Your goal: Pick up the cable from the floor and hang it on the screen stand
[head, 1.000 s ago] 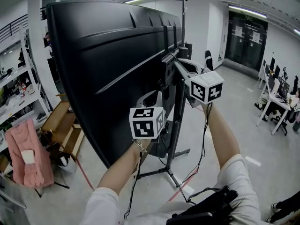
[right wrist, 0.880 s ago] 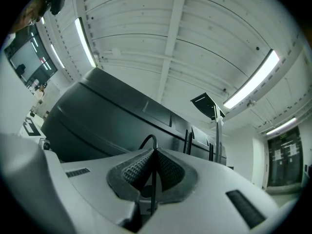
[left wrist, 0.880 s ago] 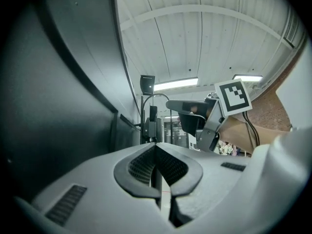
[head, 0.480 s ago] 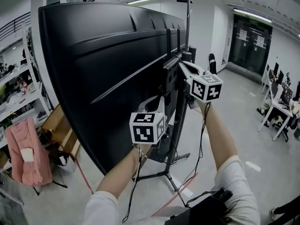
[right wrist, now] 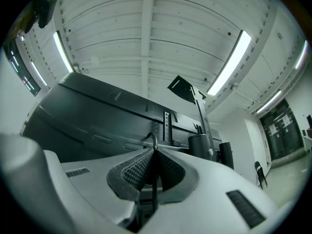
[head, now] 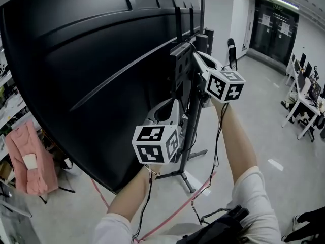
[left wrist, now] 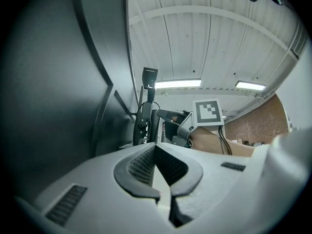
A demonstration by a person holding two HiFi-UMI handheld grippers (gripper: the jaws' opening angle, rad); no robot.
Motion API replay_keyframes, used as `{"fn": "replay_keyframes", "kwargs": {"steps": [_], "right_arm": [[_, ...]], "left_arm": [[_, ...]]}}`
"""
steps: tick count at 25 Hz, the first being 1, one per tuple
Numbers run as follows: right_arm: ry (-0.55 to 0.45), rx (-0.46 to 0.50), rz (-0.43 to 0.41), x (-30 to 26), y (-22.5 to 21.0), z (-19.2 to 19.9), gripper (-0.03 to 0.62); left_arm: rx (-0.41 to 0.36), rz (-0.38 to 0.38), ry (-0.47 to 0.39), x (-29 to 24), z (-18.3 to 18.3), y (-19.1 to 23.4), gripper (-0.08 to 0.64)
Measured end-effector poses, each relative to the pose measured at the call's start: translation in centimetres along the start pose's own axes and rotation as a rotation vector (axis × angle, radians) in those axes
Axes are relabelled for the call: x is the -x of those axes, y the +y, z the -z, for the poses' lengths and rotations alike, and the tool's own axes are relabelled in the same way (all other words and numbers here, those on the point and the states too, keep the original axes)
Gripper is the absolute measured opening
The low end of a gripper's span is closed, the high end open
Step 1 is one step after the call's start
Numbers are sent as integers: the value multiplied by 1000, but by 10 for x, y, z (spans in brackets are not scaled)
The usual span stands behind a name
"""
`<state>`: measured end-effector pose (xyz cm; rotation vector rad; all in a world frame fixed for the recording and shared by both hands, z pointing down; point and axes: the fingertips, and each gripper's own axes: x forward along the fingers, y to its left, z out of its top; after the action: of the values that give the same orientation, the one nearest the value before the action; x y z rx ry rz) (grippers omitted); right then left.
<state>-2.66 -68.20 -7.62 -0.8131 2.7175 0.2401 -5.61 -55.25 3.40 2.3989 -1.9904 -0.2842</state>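
Note:
The back of the big black screen [head: 91,60] fills the head view, carried on a black stand [head: 192,126] with a mount bracket [head: 180,60]. My right gripper [head: 194,57] is raised to that bracket and is shut on a thin black cable [right wrist: 153,189]. The cable runs up between the pads and loops just past the tips of the right gripper [right wrist: 154,150], close to the stand's rail. My left gripper [head: 171,105] sits lower, beside the stand column. In its own view the left gripper [left wrist: 155,147] is shut, and nothing shows between its pads.
The stand's legs [head: 185,179] spread over the floor below my arms, with a red line [head: 172,215] beside them. A pink garment [head: 30,159] hangs at the left. Desks and chairs [head: 304,100] stand at the far right, dark doors [head: 271,29] behind.
The head view has come closer to the screen, which now fills more of the frame. My left gripper has dropped slightly; the right stays at the bracket.

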Motion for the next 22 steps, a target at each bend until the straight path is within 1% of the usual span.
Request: {"fn": "replay_keyframes", "kwargs": {"steps": [2,7,13,16,17,19,22], "right_arm": [[-11,-16,-6,0,0,5,30],[-76,-115,-4,8,-2,11,31],[-87,-151,6,19,-1,24,32],[-87,-154,9,28,-1,31,35],[-82,-154,7,30,0,35,42],[-70,-157,1,34,4,46,77],[-55,-167,12,44,10,59,86]], "left_arm": [[1,2,9,1,7,-1,2],[14,-1,38,4,28,-2,2],[0,-17,45,18,42,0,2],[-5,-14,47,24,49,-1,2],[-6,-13,52,25,53,-1,2],[-9,-14,60,30,58,0,2],[2,-16,62,37,65,-2,2]]}}
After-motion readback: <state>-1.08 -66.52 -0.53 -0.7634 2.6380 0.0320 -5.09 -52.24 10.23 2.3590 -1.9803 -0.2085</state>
